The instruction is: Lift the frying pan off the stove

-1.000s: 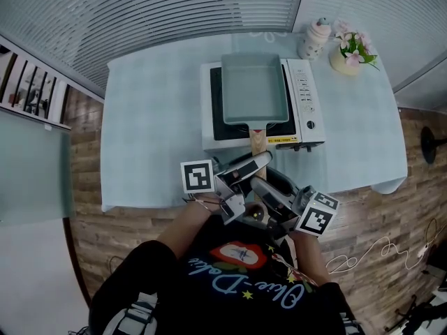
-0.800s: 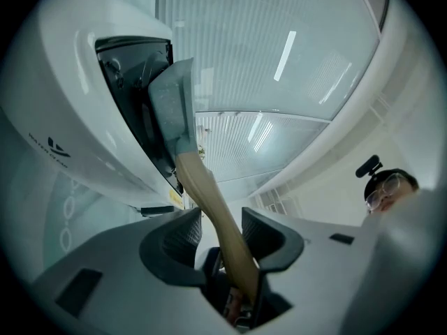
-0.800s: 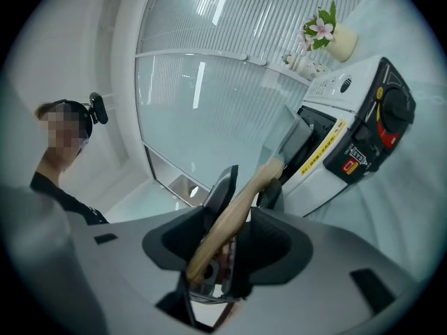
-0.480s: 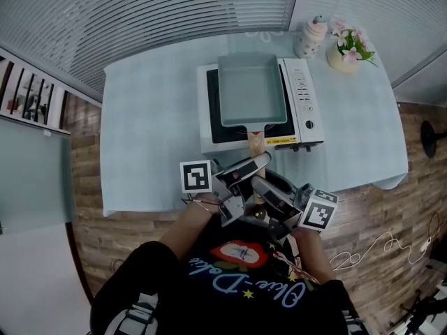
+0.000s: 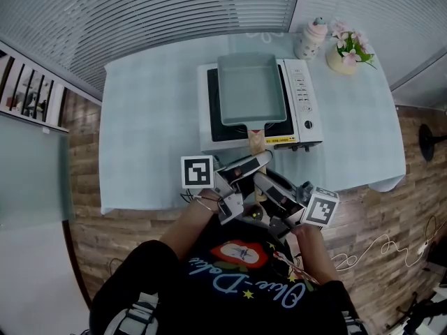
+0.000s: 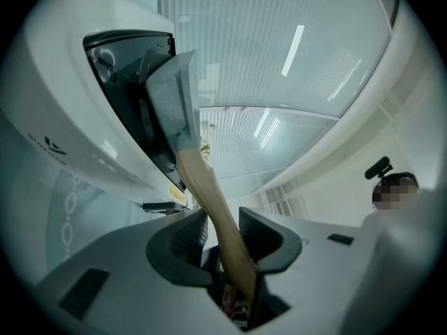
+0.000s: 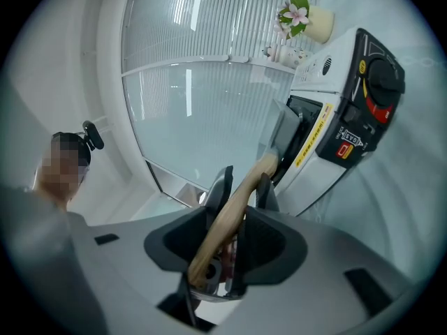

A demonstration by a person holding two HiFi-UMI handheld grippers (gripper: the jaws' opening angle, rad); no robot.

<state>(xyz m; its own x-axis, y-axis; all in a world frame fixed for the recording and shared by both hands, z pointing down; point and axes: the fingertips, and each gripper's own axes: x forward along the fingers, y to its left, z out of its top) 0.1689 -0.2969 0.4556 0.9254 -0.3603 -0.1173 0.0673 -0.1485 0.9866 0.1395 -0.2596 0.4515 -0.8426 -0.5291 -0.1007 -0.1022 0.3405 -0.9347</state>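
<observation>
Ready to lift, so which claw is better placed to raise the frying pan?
Probably left: left claw and right claw were just closing on the wooden handle; left sits nearer the frying pan.

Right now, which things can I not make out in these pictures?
Head view: the burner, covered by the frying pan.
Head view: print on the stove panel, too small.
Left gripper view: the pan's inside, hidden by its own wall.
Right gripper view: most of the pan, behind its wooden handle.
</observation>
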